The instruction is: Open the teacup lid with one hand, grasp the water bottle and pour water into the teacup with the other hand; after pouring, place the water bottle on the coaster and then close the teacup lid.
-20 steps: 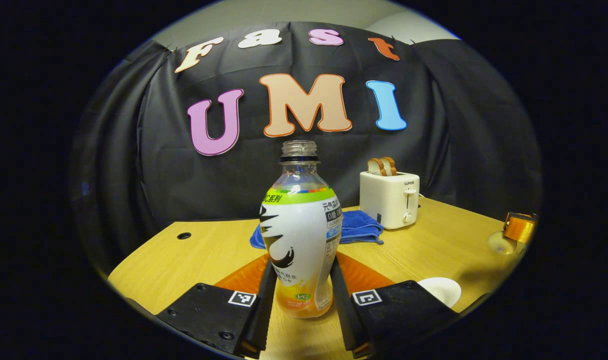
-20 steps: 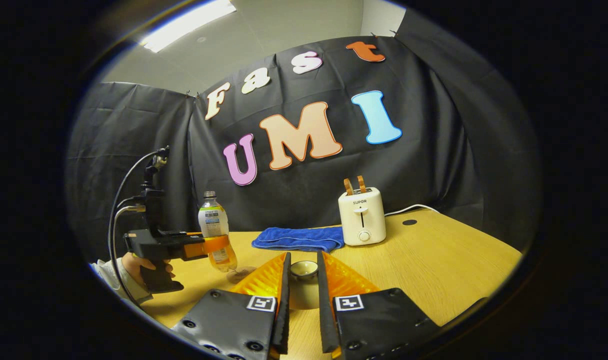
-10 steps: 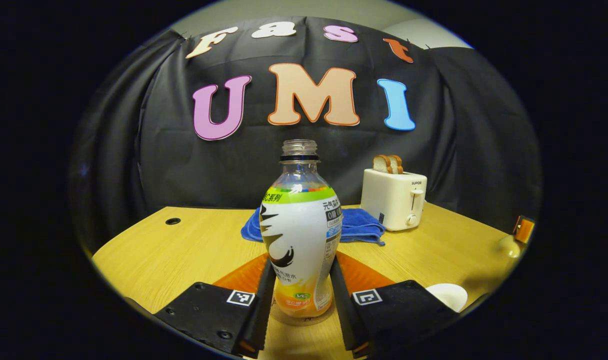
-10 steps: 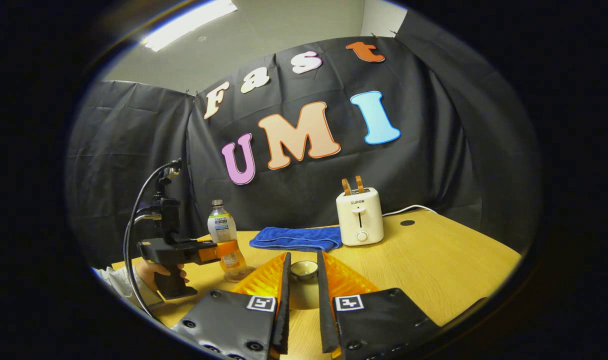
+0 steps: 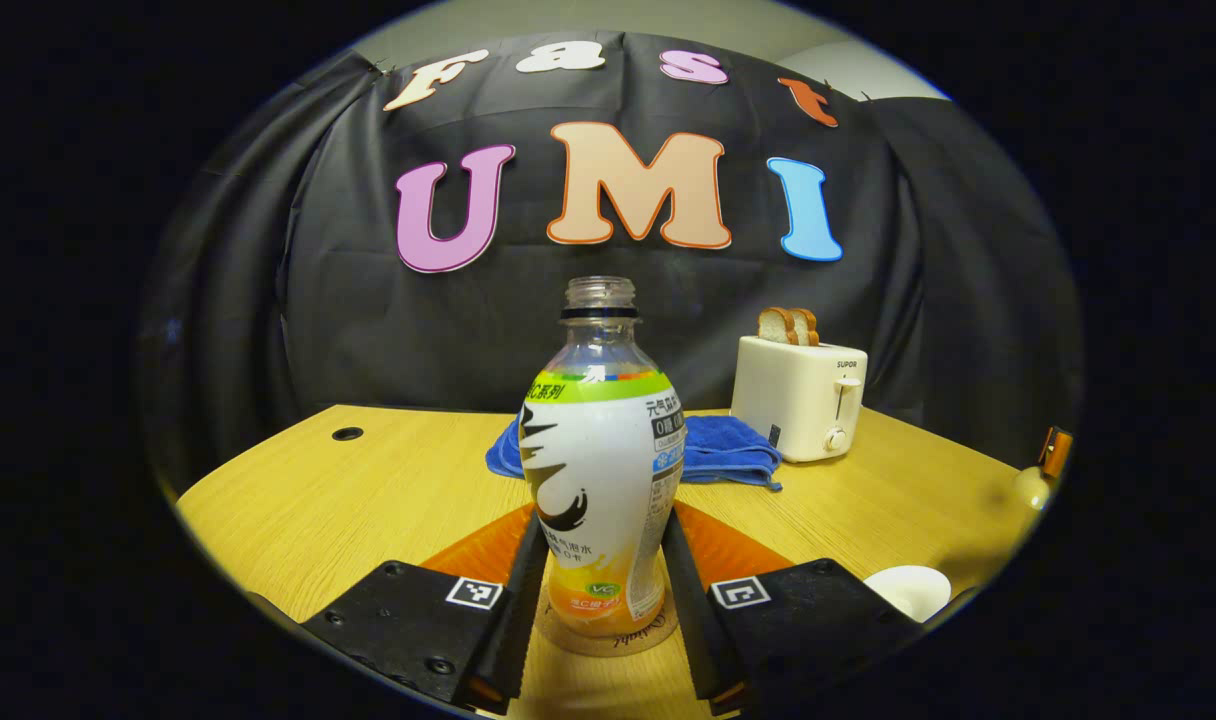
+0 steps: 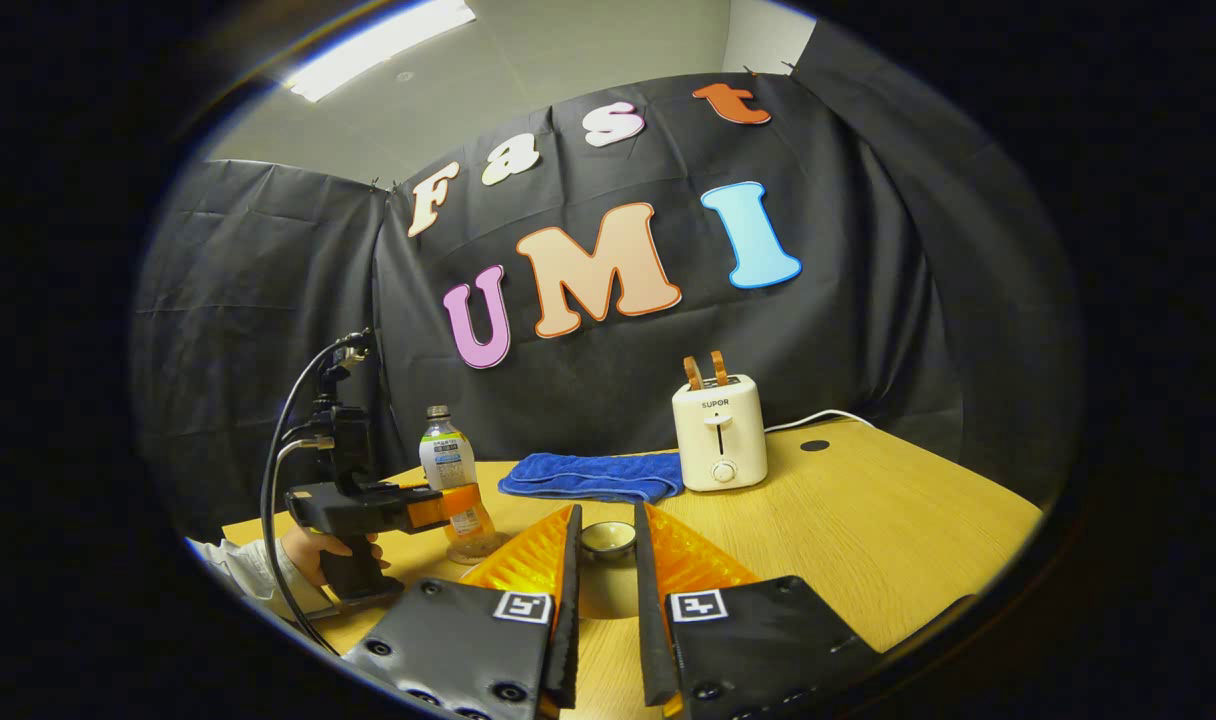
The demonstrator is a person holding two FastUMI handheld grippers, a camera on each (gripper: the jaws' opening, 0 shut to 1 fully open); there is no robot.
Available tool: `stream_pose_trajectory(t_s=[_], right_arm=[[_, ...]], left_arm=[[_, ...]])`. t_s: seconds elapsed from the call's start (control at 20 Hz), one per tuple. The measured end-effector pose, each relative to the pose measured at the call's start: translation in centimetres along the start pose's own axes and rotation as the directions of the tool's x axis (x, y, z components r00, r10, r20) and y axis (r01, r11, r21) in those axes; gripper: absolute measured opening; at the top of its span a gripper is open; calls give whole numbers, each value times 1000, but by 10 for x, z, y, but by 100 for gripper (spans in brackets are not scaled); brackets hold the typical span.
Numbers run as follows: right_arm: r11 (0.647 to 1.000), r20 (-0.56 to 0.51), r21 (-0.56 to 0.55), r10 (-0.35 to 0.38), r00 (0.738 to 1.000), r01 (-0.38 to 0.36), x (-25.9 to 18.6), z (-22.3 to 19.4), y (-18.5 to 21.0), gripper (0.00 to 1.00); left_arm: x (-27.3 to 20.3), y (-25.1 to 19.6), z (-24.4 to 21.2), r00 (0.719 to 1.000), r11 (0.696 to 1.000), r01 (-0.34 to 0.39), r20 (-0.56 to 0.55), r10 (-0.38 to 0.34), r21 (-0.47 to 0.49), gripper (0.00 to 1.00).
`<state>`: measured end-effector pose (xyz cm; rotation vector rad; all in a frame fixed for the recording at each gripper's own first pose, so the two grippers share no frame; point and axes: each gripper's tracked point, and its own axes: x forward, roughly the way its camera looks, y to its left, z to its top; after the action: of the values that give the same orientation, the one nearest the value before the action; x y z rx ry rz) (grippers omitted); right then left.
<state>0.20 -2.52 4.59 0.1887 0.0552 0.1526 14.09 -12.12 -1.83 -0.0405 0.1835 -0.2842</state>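
Water bottle (image 5: 600,470) now lowered onto coaster (image 5: 613,632) on desk (image 5: 368,490), left claw (image 5: 601,600) clenched on it, right claw (image 6: 605,610) clamped around teacup lid (image 6: 608,538), teacup (image 5: 910,588) nearby.

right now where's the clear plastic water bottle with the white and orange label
In the left gripper view the clear plastic water bottle stands upright on the round cork coaster between the left gripper's fingers, in front of the blue towel.

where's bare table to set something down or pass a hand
Bare wood spreads right of the toaster toward the table edge, and left of the blue towel around the grommet hole. It is crowded near the water bottle, coaster, left gripper and teacup.
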Motion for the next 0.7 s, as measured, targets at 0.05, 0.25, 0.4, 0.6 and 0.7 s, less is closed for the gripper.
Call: stream_pose_trajectory(t_s=[0.05,0.25,0.4,0.6,0.7], right_arm=[[1000,0,0,1,1000,-1,0,0,0,29],[1000,-5,2,0,1000,0,0,-2,-1,29],[1000,-1,2,-2,1000,2,1,0,-3,31],[1000,-12,4,0,1000,0,1,-4,-1,29],[1000,-18,6,7,1000,-7,2,-6,1,29]], left_arm=[[0,-1,2,1000,1000,3,4,-3,6,63],[-1,-5,-5,1000,1000,11,-20,-11,19,67],[-1,-7,-10,999,1000,9,-35,-8,20,67],[0,-11,-14,999,1000,19,-45,-18,15,73],[-2,-12,-13,999,999,21,-36,-20,26,82]])
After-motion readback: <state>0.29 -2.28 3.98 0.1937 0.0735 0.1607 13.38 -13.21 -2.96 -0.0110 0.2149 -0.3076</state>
